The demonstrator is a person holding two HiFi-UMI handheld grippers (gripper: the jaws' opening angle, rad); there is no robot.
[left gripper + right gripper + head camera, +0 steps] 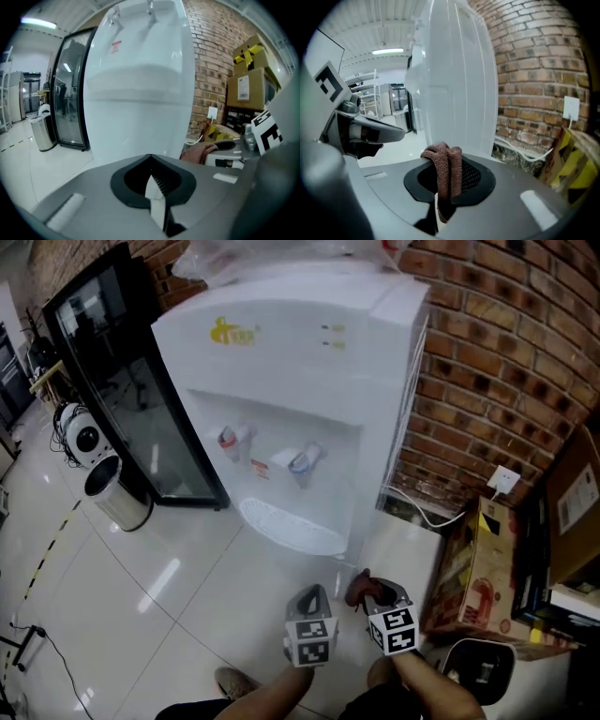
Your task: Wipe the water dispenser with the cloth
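Observation:
The white water dispenser (291, 362) stands against the brick wall, with two taps over its drip tray (281, 521). It also fills the left gripper view (140, 93) and the right gripper view (454, 84). My right gripper (380, 596) is low in front of the dispenser's right corner, shut on a brown cloth (360, 589). The cloth (447, 168) hangs folded over that gripper's (443, 192) jaws. My left gripper (312, 596) is just left of it, jaws together (151, 176) with nothing between them. From the left gripper view, the cloth (199, 151) shows at the right.
A black glass-door fridge (122, 381) stands left of the dispenser, with a steel bin (117, 493) in front of it. Cardboard boxes (478, 568) are stacked at the right by the brick wall (497, 362). A wall socket (504, 481) and white cable sit behind the dispenser.

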